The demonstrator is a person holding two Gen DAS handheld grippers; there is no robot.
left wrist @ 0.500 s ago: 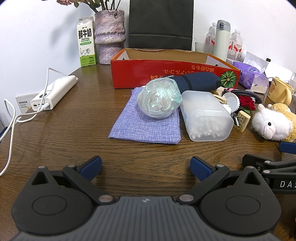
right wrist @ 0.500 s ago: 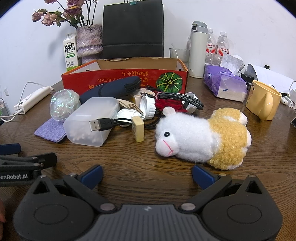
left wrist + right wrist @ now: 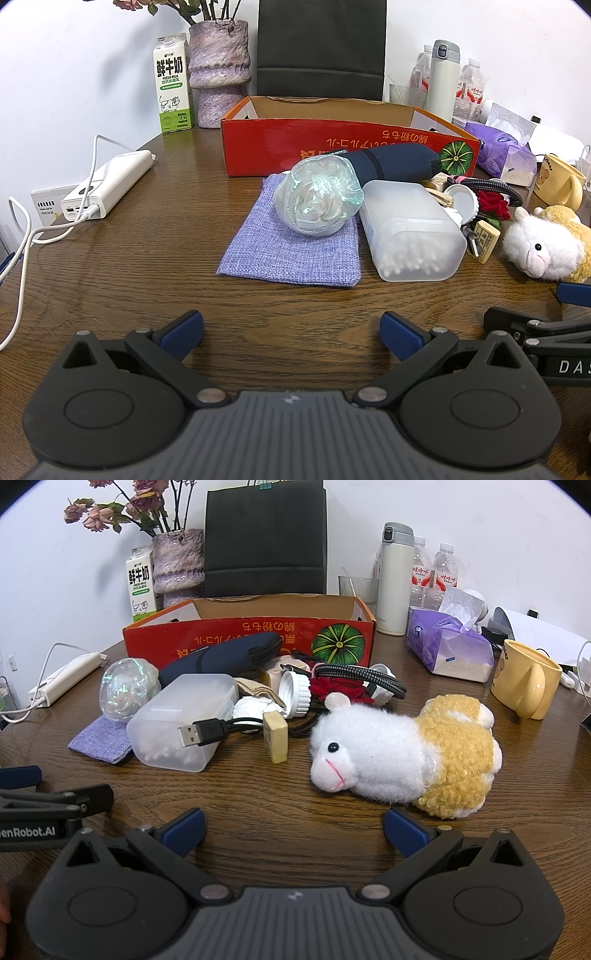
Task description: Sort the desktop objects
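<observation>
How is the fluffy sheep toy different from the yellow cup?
The sheep toy is soft and fuzzy, white in front with a curly yellow back; the yellow cup is hard, smooth and one colour. The sheep toy lies on its side, while the yellow cup stands upright with its handle facing the camera. The sheep toy is close in front of the right gripper; the yellow cup sits farther back to the right. Both rest on the wooden table.

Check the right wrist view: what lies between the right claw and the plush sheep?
Only bare wooden table separates the open right claw from the plush sheep, as the right wrist view shows.
</observation>
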